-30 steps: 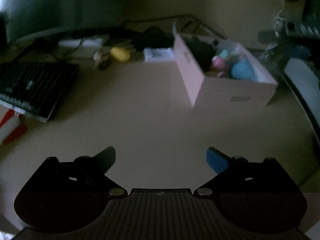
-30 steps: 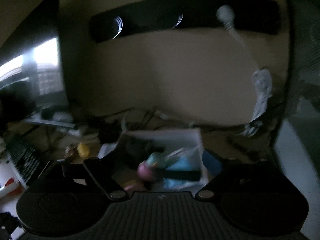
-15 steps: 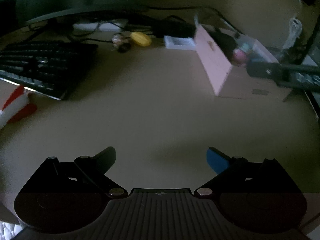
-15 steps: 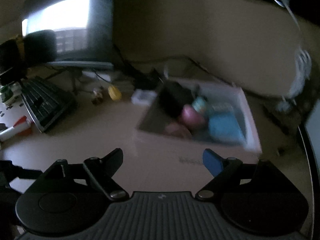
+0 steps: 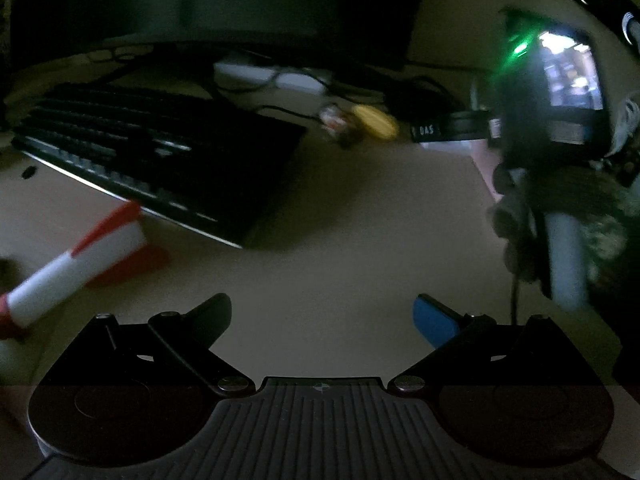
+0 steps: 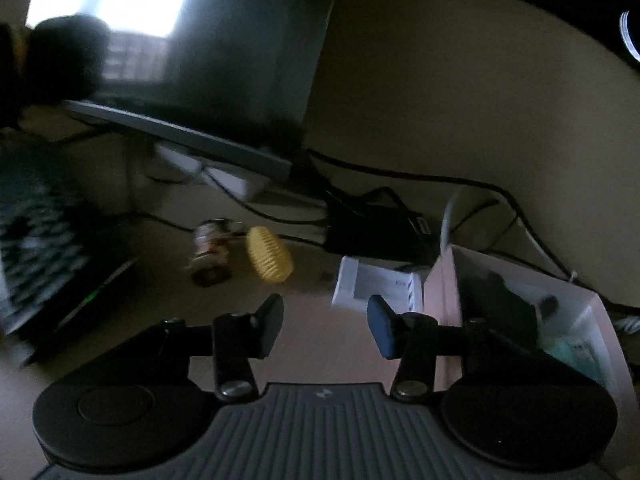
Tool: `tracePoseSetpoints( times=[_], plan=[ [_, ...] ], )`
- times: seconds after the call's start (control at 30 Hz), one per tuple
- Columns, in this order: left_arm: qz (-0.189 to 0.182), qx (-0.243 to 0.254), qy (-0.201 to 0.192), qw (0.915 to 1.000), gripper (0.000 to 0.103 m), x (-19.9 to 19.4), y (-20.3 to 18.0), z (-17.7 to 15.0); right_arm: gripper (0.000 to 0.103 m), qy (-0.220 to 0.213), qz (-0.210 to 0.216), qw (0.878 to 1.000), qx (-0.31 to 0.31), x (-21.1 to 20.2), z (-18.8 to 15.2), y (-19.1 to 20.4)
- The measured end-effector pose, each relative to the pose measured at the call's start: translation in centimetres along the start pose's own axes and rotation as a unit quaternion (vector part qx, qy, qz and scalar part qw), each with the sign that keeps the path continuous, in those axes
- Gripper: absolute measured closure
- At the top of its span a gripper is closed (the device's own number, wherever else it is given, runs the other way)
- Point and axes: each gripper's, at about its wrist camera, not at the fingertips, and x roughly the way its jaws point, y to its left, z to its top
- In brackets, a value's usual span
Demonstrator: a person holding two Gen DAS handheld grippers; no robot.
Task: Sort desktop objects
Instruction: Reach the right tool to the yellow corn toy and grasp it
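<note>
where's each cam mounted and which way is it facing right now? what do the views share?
Left wrist: on the left gripper, looking down across the desk at the keyboard and toy rocket; open jaws and a hand on the other gripper show.
Right wrist: on the right gripper, facing the box; its empty jaws are closing.
Shared: keyboard, yellow ridged object, small figurine.

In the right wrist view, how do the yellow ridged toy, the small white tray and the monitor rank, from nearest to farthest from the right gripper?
Measured from the right gripper:
1. Small white tray, just ahead, right of centre.
2. Yellow ridged toy, ahead, left of centre, a little farther.
3. Monitor, far back, upper left.
</note>
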Motion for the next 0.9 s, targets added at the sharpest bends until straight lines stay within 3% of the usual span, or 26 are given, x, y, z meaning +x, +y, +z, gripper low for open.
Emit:
tracePoseSetpoints(
  times=[0.1, 0.2, 0.23, 0.33, 0.47, 0.6, 0.63, 0.73, 0.8, 0.9],
  plan=[
    [0.001, -0.008, 0.0, 1.0, 0.003, 0.1, 1.5, 0.4, 0.057, 0.025, -0.03, 0.999, 0.002, 3.7, 1.1, 0.6],
    [-0.003, -0.005, 0.002, 1.0, 0.003, 0.3, 2.3, 0.6, 0.074, 0.058, -0.055, 0.997, -0.009, 6.6, 1.4, 0.7],
    [-0.005, -0.005, 0.003, 1.0, 0.003, 0.4, 2.4, 0.5, 0.074, 0.052, -0.059, 0.997, -0.011, 6.8, 1.4, 0.6],
    [-0.008, -0.002, 0.011, 0.9999, 0.003, 0.9, 2.6, 0.5, 0.079, 0.051, -0.036, 0.998, -0.002, 6.4, 1.2, 0.1],
    [-0.018, 0.009, 0.017, 0.9997, 0.003, 1.4, 1.9, 0.4, 0.08, 0.061, 0.054, 0.997, 0.012, 2.9, -0.2, 0.3],
    [-0.028, 0.018, 0.024, 0.9992, 0.003, 1.9, 0.9, 0.0, 0.077, 0.065, 0.224, 0.972, 0.012, -2.4, -1.6, 0.1],
    [-0.029, 0.02, 0.026, 0.999, 0.003, 2.0, 0.7, -0.1, 0.074, 0.05, 0.227, 0.973, 0.002, -3.7, -1.6, 0.2],
    [-0.033, 0.025, 0.031, 0.9987, 0.003, 2.1, 0.1, -0.5, 0.06, -0.002, 0.164, 0.986, -0.036, -4.6, -0.9, 0.9],
    [-0.034, 0.029, 0.031, 0.9985, 0.003, 1.8, -0.1, -0.8, 0.055, -0.008, 0.116, 0.992, -0.044, -3.1, 0.1, 1.5],
    [-0.027, 0.031, 0.029, 0.9987, 0.003, 1.1, 0.0, -1.2, 0.055, 0.0, 0.081, 0.996, -0.032, 0.9, 1.8, 1.7]
  ],
)
